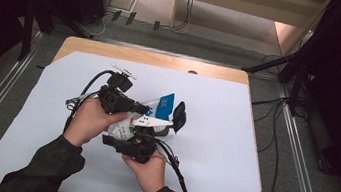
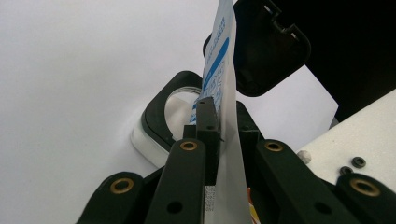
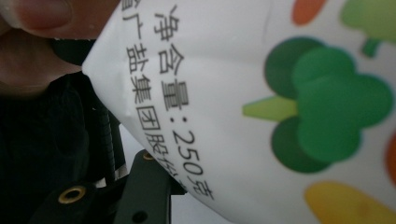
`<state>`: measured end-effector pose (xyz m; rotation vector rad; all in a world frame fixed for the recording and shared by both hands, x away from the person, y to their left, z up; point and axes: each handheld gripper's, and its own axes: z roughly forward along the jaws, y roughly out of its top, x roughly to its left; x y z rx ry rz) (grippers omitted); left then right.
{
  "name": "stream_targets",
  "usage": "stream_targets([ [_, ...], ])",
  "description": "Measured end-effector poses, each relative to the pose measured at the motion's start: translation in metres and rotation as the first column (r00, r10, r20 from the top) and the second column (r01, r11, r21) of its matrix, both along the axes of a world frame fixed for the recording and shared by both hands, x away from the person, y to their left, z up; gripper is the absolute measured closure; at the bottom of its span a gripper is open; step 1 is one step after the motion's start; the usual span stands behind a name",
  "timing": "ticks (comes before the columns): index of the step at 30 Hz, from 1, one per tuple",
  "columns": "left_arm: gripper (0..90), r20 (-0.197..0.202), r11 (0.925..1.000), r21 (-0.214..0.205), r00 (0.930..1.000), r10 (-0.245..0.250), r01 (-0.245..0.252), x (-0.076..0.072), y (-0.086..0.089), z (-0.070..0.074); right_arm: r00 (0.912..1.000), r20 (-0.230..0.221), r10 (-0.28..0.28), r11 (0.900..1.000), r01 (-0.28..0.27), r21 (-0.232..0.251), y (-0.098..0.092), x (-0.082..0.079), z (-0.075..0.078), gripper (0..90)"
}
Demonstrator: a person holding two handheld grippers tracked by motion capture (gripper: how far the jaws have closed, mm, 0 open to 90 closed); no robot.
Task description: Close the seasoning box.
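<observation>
white paper (image 1: 221, 148) covers most of the wooden table (image 1: 153, 57), with grey floor and black stands around it. near the middle, the person's two hands hold a printed white-and-blue plastic pouch (image 1: 163, 106) between both tools, above a white container (image 1: 161, 131) whose black flip lid (image 1: 178, 116) stands open. the left gripper (image 1: 145, 109) is pressed together on the pouch's upper edge; in the left gripper view its jaws pinch the thin film (image 2: 228, 116) right over the container's open mouth (image 2: 180, 103). the right gripper (image 1: 139, 133) sits just below, its camera close against the pouch's vegetable print (image 3: 327, 121); i cannot tell whether its jaws grip it.
</observation>
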<state>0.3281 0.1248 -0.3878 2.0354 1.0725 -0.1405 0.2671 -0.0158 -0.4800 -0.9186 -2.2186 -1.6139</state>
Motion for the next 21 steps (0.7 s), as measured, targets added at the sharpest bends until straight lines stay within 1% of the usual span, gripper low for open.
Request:
stream_targets([
  [6,86.8,-0.002,1.0,0.008,1.0,0.004,-0.004,0.0003,0.001,0.0014,1.0,0.001,0.009,1.0,-0.009,-0.001,0.0013,0.0008,0.0019,65.2],
  [8,86.7,-0.007,0.9999,0.016,1.0,0.004,-0.004,0.0012,0.0005,0.0007,0.9999,-0.01,0.011,0.9999,-0.011,-0.003,0.0013,0.0012,0.0015,64.4],
  [10,86.7,-0.007,0.9997,0.022,1.0,0.002,-0.002,0.0018,-0.0012,0.0008,0.9998,-0.012,0.012,0.9999,-0.013,-0.004,0.0015,0.0017,0.0012,63.4],
  [12,86.7,-0.006,0.9993,0.039,1.0,-0.002,0.003,0.0023,-0.0026,0.0017,0.9999,-0.01,0.014,0.9999,-0.014,-0.003,0.0013,0.0019,0.0012,63.2],
  [13,86.6,-0.009,0.9993,0.037,1.0,0.0,0.0,0.0026,-0.0035,0.0024,0.9998,-0.01,0.014,0.9999,-0.014,-0.002,0.001,0.0021,0.0013,63.2],
  [17,86.4,-0.016,0.9986,0.052,0.9999,-0.005,0.006,0.0038,-0.0049,0.0056,0.9999,-0.004,0.012,0.9999,-0.012,0.003,0.0001,0.0025,0.0029,64.5],
  [21,86.3,-0.016,0.9987,0.052,0.9999,-0.003,0.004,0.0041,-0.0047,0.0074,1.0,0.001,0.008,0.9999,-0.008,0.006,-0.0003,0.0035,0.0039,67.2],
])
